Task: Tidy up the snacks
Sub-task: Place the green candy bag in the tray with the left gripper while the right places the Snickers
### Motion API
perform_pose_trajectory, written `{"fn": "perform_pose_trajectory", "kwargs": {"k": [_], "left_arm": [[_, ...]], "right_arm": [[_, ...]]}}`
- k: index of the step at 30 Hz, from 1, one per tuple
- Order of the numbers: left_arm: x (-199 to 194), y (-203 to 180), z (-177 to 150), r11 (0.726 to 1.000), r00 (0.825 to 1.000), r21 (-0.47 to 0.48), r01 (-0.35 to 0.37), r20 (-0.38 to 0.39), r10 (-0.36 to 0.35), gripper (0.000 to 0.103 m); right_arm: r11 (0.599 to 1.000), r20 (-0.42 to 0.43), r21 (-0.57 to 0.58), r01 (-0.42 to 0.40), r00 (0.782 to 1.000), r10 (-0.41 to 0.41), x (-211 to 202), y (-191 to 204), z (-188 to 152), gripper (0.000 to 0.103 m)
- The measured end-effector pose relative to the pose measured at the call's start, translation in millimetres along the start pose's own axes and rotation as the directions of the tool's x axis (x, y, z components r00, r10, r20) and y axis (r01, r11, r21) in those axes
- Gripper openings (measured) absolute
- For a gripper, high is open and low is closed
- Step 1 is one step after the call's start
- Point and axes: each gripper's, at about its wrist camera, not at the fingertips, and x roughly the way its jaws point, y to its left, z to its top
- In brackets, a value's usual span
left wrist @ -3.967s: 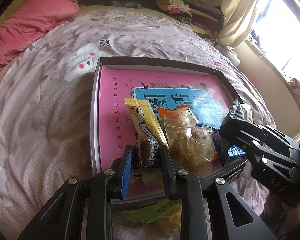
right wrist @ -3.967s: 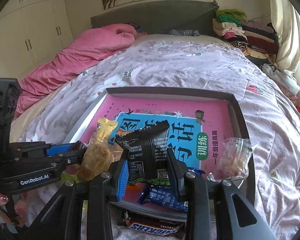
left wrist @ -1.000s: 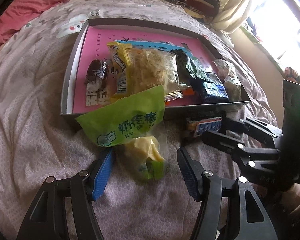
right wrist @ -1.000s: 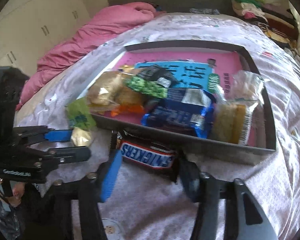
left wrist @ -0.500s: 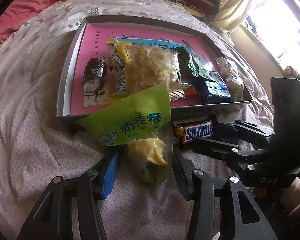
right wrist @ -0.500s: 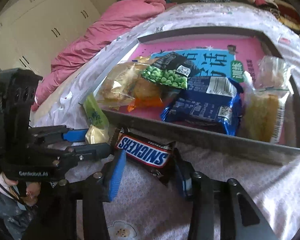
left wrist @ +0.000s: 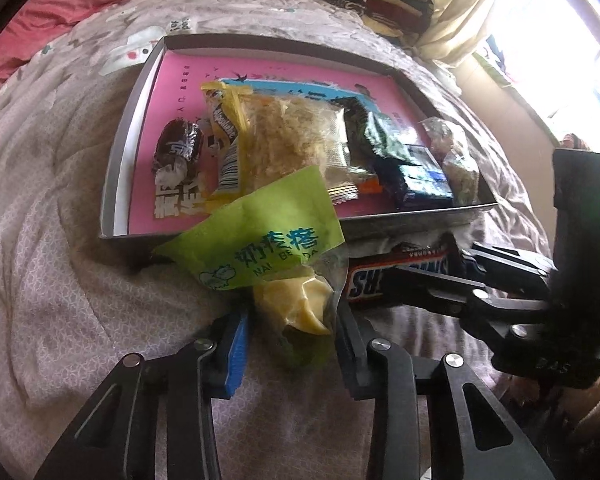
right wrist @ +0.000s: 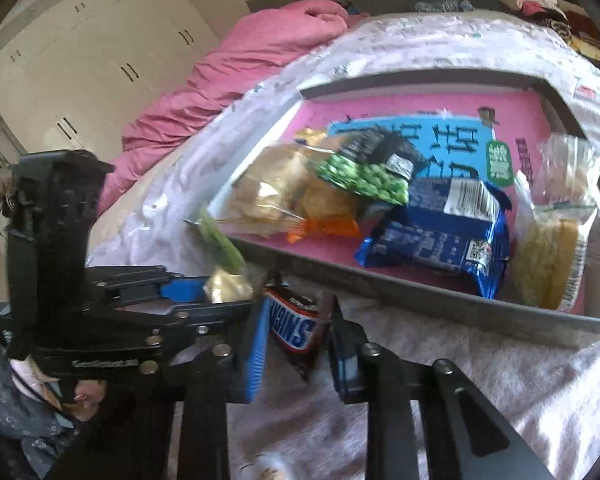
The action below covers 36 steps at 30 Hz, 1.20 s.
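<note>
The left claw [left wrist: 290, 330] grips a green-and-clear snack bag [left wrist: 276, 256] printed with Chinese characters and "NAI BE DA" — its fingers press the bag's lower end, where a pale yellow piece shows. The right claw [right wrist: 296, 340] clamps a Snickers bar [right wrist: 296, 326], white "SNICKERS" lettering on brown, tilted between the blue-padded fingers [right wrist: 256, 344]. Both snacks sit just outside the near wall of a grey tray [left wrist: 118, 168] lying on the bed [left wrist: 52, 280]. The tray's floor is a pink cover with large Chinese characters on a blue panel. In it lie a dark wrapped candy [left wrist: 176, 150], a clear pack of crumbly cake [left wrist: 288, 140], a green-pea packet [right wrist: 364, 178], a blue wrapper with a barcode and QR code [right wrist: 436, 236] — and a clear bag of yellowish biscuits [right wrist: 552, 240].
</note>
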Motion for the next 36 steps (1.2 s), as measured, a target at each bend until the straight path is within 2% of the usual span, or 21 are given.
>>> {"fn": "perform_pose_trajectory", "kwargs": {"k": [2, 8, 12, 16, 19, 24, 30, 36], "left_arm": [[-3.1, -1.6, 0.2, 1.0, 1.0, 0.008, 0.014, 0.01, -0.014, 0.038], [-21.3, -12.3, 0.6, 0.998, 0.998, 0.039, 0.039, 0.047, -0.041, 0.037], [-43.3, -19.6, 2.9, 0.997, 0.994, 0.065, 0.032, 0.103, -0.039, 0.037], [-60.7, -19.1, 11.0, 0.998, 0.988, 0.055, 0.025, 0.15, -0.033, 0.037], [-67.9, -16.6, 17.2, 0.999, 0.984, 0.047, -0.002, 0.181, -0.006, 0.037], [-69.5, 1.6, 35.2, 0.999, 0.98, -0.021, -0.044, 0.193, 0.047, 0.037], [-66.2, 25.7, 50.4, 0.994, 0.975, -0.059, -0.087, 0.202, 0.097, 0.037], [-48.4, 30.7, 57.5, 0.993, 0.981, -0.064, -0.097, 0.16, 0.106, 0.037]], "right_arm": [[1.0, 0.017, -0.005, 0.006, 1.0, -0.005, -8.3, 5.0, -1.0, 0.018], [0.997, 0.099, -0.033, 0.071, 0.993, -0.068, -43.0, 21.0, -2.7, 0.018], [0.993, 0.206, -0.027, 0.118, 0.972, -0.11, -72.0, 26.8, 3.2, 0.018], [0.988, 0.278, -0.008, 0.153, 0.95, -0.145, -90.2, 23.2, 8.3, 0.018], [0.983, 0.294, 0.023, 0.183, 0.938, -0.181, -95.9, 14.5, 12.3, 0.018], [0.973, 0.33, 0.069, 0.22, 0.915, -0.23, -103.2, 3.2, 19.3, 0.018], [0.962, 0.367, 0.098, 0.255, 0.889, -0.273, -109.1, -8.7, 29.0, 0.018], [0.955, 0.362, 0.126, 0.268, 0.884, -0.296, -101.2, -20.6, 35.9, 0.018]]}}
